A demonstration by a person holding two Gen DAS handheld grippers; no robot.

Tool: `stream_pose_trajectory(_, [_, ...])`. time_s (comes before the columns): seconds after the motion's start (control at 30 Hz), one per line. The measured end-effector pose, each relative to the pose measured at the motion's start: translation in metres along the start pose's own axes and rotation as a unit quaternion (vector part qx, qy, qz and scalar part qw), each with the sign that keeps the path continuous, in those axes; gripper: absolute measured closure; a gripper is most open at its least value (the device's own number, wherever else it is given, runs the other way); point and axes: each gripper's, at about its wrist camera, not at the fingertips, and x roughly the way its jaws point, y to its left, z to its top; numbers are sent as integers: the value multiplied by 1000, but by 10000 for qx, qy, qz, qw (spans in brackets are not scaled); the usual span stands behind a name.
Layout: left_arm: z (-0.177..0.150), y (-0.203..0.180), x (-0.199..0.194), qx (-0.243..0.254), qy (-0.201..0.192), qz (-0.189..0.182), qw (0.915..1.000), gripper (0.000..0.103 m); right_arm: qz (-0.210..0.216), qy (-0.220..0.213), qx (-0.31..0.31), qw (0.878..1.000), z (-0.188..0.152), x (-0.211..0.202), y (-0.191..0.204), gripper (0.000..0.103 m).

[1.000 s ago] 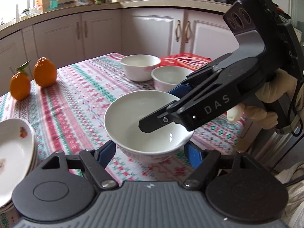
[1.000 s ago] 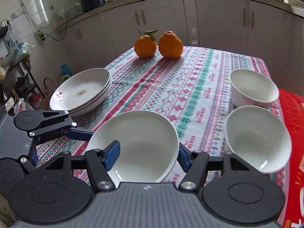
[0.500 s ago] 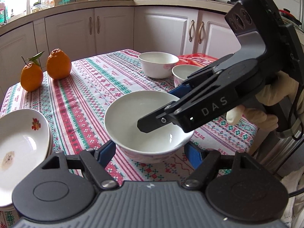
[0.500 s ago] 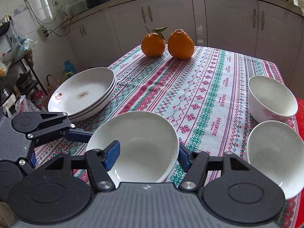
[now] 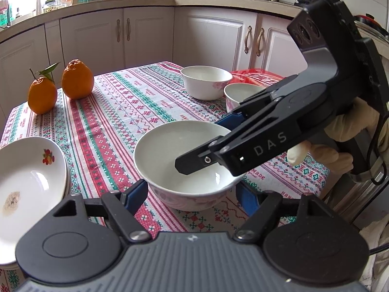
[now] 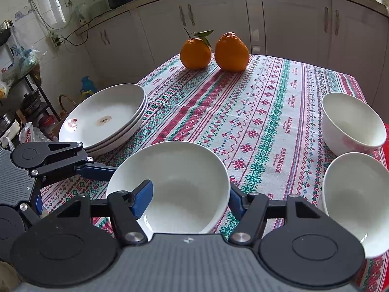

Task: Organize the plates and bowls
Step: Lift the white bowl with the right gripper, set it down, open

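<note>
A white bowl (image 5: 180, 150) (image 6: 180, 170) sits near the front of the patterned table (image 6: 267, 112), held between both grippers. My left gripper (image 5: 192, 194) has a blue pad against each side of the bowl; one of its fingers (image 6: 97, 169) reaches the bowl's left wall in the right wrist view. My right gripper (image 6: 189, 199) (image 5: 199, 146) comes in from the right. It straddles the bowl's wall with one finger inside and the other outside, and its jaws are starting to open. Two more white bowls (image 6: 352, 121) (image 6: 355, 202) stand at the right. A stack of white plates (image 6: 104, 119) (image 5: 26, 182) lies at the left.
Two oranges (image 6: 195, 53) (image 6: 232, 52) stand at the table's far end. A red bag (image 5: 257, 76) lies behind the two bowls. A gloved hand (image 5: 340, 141) holds the right gripper. Kitchen cabinets surround the table, and the table's edges are close at the left and front.
Both grippers and the bowl between them have shifted a little to the left, away from the two bowls on the right. The bowl sits the same way between the fingers.
</note>
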Motion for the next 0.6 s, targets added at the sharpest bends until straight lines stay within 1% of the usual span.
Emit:
stream_pose_trajectory(0.1, [-1, 0, 0, -1, -20, -11, 10000, 22, 36, -5, 14, 10000, 0, 0, -1, 31])
stream_pose_trajectory(0.2, [-2, 0, 0, 6, -13, -37, 10000, 21, 100, -25, 28, 9999, -1, 0, 0, 26])
stream_pose_trajectory(0.23, [-3, 0, 0, 11, -9, -45, 10000, 20, 104, -36, 2, 9999, -2, 0, 1, 22])
stream_pose_trajectory(0.27, [-3, 0, 0, 12, -25, -30, 10000, 17, 96, -59, -26, 9999, -2, -1, 2, 13])
stream_pose_trajectory(0.3, [-3, -1, -1, 41, -74, -11, 10000, 13, 76, -95, -51, 9999, -2, -2, 3, 9])
stream_pose_trajectory(0.33, [-4, -2, -3, 66, -140, 18, 9999, 12, 60, -149, -77, 9998, -3, -4, 4, 1])
stream_pose_trajectory(0.43, [-2, -1, -8, 57, -252, 25, 9997, 8, 67, -289, -133, 9995, -3, -12, 7, 0])
stream_pose_trajectory(0.6, [-2, -5, -16, 107, -299, 35, 9995, 7, -149, -521, -222, 9983, -7, -28, 10, 0])
